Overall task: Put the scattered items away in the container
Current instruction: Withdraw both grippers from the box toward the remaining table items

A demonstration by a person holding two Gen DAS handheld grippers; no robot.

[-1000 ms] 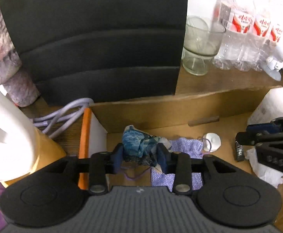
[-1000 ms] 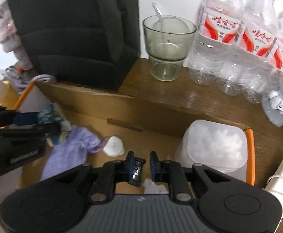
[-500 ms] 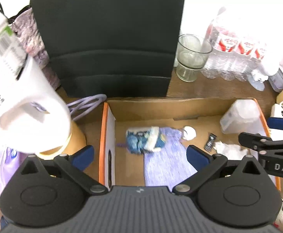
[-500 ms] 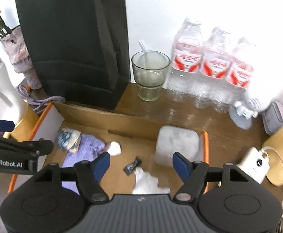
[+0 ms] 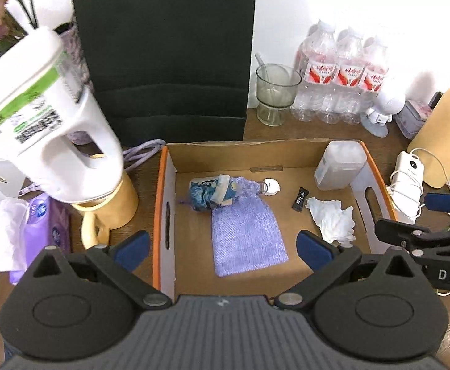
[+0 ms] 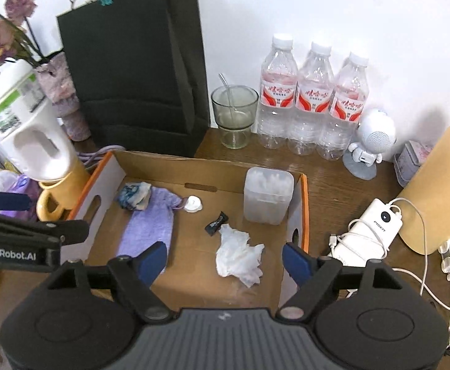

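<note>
Inside the orange-edged cardboard box [image 5: 289, 154], a crumpled blue packet [image 5: 208, 192], a purple knitted pouch [image 5: 246, 234], a black sachet [image 5: 299, 199] and a white tissue [image 5: 333, 220] were seen. The left gripper [image 5: 222, 246] was held wide, empty; the right gripper [image 6: 225, 259] was being opened, empty.

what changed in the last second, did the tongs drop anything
Yes. The left tongs let go of the blue crumpled wrapper, the right tongs let go of the small black packet; both pulled up and back from the cardboard box, nothing between their jaws, the right still opening. The purple cloth, white tissue and clear container stayed put.
</note>
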